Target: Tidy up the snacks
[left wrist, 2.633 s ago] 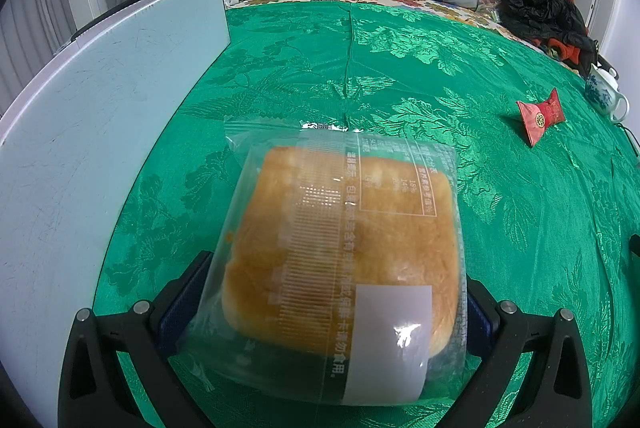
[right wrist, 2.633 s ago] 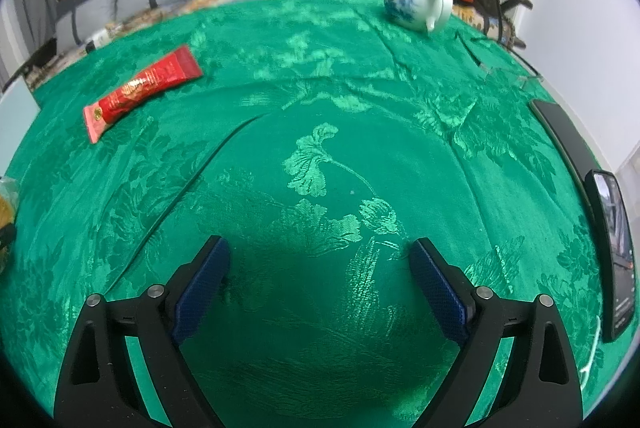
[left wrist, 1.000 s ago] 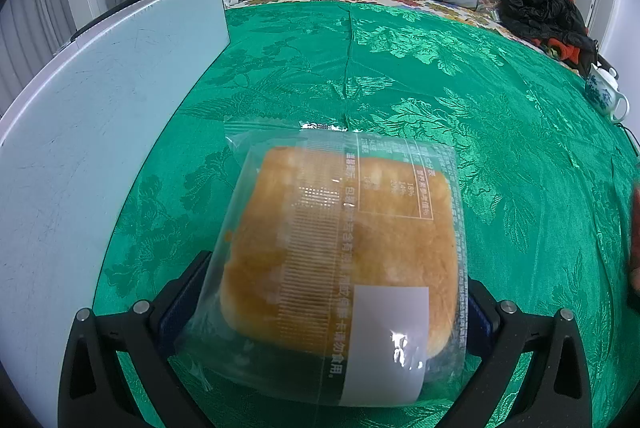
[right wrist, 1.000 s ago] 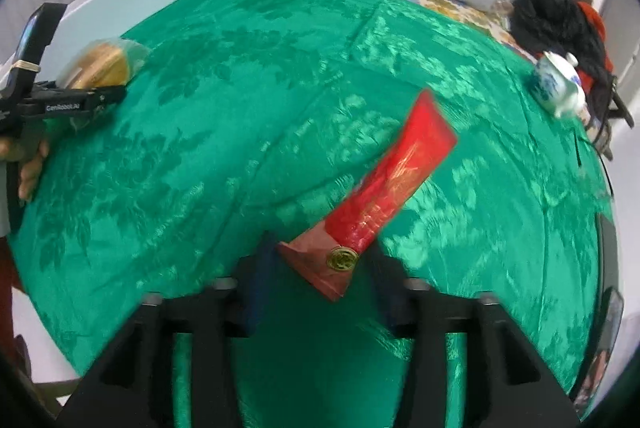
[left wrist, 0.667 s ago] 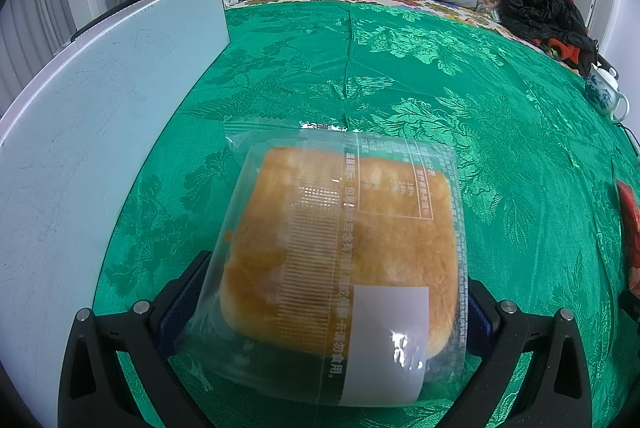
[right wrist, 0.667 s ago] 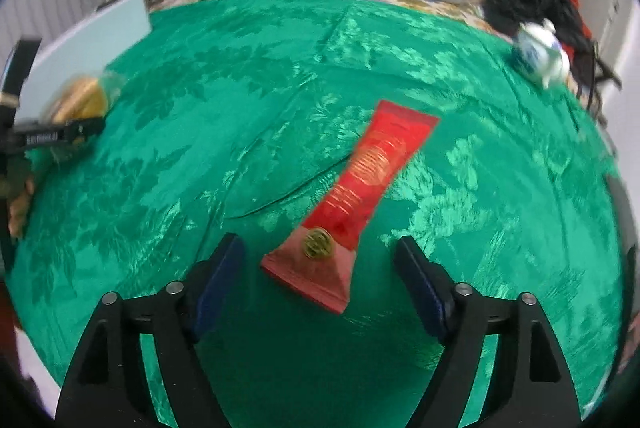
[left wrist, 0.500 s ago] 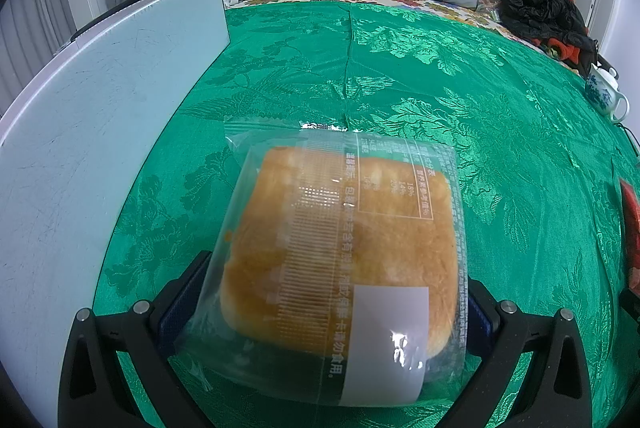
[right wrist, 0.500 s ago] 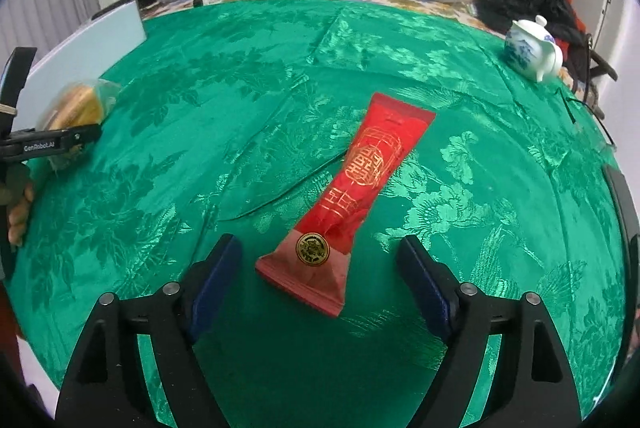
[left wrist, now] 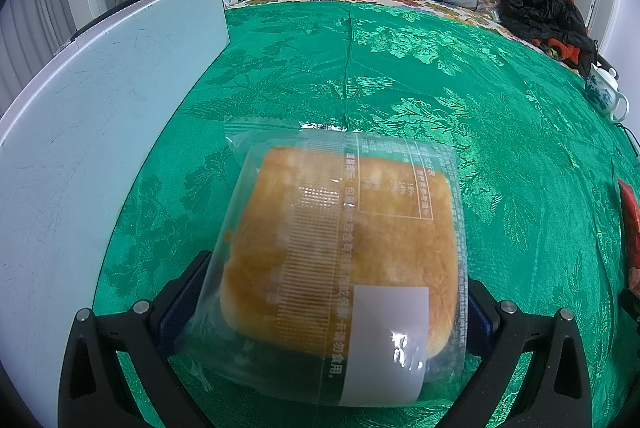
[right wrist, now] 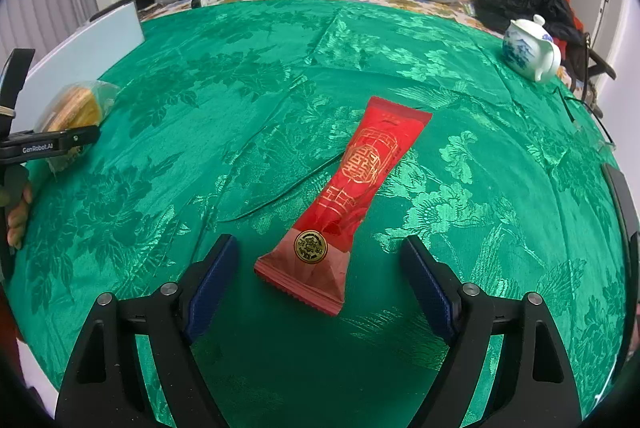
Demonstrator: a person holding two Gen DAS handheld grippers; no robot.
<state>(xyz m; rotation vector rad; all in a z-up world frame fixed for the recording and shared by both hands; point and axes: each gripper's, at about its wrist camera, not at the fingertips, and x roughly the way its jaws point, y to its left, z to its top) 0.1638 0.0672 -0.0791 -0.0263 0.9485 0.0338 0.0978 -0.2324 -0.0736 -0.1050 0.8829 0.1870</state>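
Right gripper had just let go of the red snack bar; jaws had been opening, wide now, bar flat on the green cloth btwn them, untouched. Left gripper was clamped on the bagged bread nr the pale board. Placing step looked done; next prob. back the right off w/o nudging the bar.
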